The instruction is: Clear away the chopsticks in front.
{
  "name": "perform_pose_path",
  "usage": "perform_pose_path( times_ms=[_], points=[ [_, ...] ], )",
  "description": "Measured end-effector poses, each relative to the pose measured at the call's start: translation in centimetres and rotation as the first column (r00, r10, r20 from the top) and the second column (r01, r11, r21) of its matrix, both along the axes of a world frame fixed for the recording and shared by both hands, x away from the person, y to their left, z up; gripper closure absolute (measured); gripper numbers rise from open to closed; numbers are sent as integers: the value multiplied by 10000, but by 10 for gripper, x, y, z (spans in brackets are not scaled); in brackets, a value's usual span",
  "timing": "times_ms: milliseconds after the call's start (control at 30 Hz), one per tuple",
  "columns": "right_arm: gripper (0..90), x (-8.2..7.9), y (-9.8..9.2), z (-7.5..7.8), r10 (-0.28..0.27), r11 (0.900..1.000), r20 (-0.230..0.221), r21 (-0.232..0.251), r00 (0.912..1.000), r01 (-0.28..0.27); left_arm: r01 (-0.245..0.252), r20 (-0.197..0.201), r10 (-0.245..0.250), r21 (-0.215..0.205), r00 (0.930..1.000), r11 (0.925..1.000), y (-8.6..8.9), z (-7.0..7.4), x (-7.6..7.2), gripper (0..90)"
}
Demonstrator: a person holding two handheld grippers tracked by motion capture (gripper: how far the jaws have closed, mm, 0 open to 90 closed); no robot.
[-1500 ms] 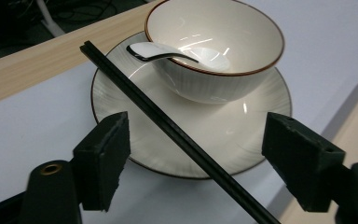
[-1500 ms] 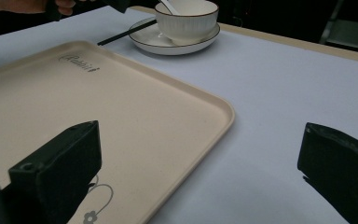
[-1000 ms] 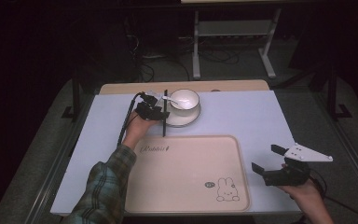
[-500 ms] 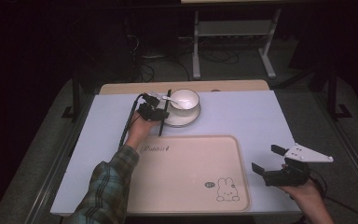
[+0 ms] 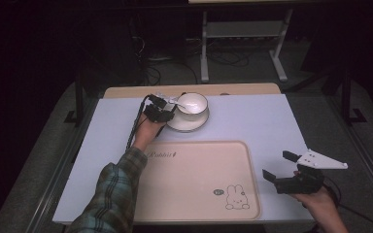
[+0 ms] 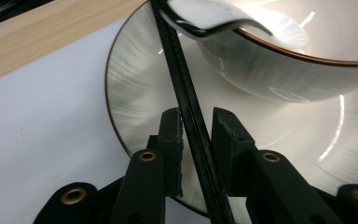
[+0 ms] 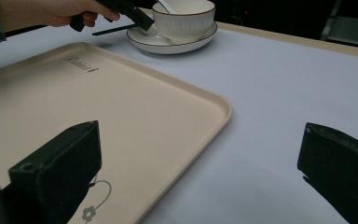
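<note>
Desk: big desk (image 5: pixel 252 116) with a pale lavender-white top and a wooden strip along the far edge, everything sits on it.
Tray: wide beige plastic tray (image 5: pixel 194 179) with a little rabbit print, lying flat at the near side, nothing on it.
Saucer: round white glazed saucer (image 5: pixel 187 124) with a thin brown rim, just past the tray's far left corner.
Cup: white ribbed ceramic cup (image 5: pixel 192 104) standing upright on the saucer, with a white spoon (image 6: pixel 205 18) leaning out over its rim.
Right gripper: black right gripper (image 5: pixel 276 166) held off the tray's right edge, well apart from the cup, jaws spread wide with nothing in them.
Left gripper: black left gripper (image 6: pixel 196 135) right at the saucer's left side, jaws have just been closing.
Stick: thin black straight stick (image 6: pixel 186 93), looks like a chopstick, lying across the saucer and running up between the left jaws; left pad looks like it's on it, small gap on the right, so not clamped yet.
</note>
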State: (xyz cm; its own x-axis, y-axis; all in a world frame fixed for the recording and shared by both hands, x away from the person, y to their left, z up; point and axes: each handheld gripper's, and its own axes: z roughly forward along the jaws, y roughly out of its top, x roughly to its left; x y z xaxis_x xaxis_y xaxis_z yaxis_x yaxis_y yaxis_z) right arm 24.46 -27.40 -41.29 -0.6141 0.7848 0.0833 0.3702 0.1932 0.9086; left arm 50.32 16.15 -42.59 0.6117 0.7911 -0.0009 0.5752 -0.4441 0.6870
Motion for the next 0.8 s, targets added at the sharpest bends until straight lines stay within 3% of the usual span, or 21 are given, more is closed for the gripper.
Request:
perform_pose_path(
  times_ms=[200, 400, 500, 667, 800],
  points=[
    [0, 0, -1, 0, -17, 10000, -21, 35, 10000, 17, -87, 39, 87, 65, 10000, 9999, 2, -1, 5, 793],
    [0, 0, -1, -1, -9, 10000, -35, 27, 10000, 9, -41, 60, 41, 84, 10000, 10000, 2, -1, 5, 791],
    [0, 0, 0, -1, -1, 10000, -33, 24, 10000, 1, 19, 33, -19, -4, 10000, 10000, 4, 3, 3, 743],
    [0, -1, -1, -1, 12, 10000, -58, -13, 10000, -12, 151, 113, -148, -294, 9998, 9995, 17, 14, -9, 702],
    [0, -1, 1, -2, 58, 10000, -53, -75, 10000, -58, 73, 87, -68, -583, 9999, 9983, 33, 18, -17, 731]
  ],
)
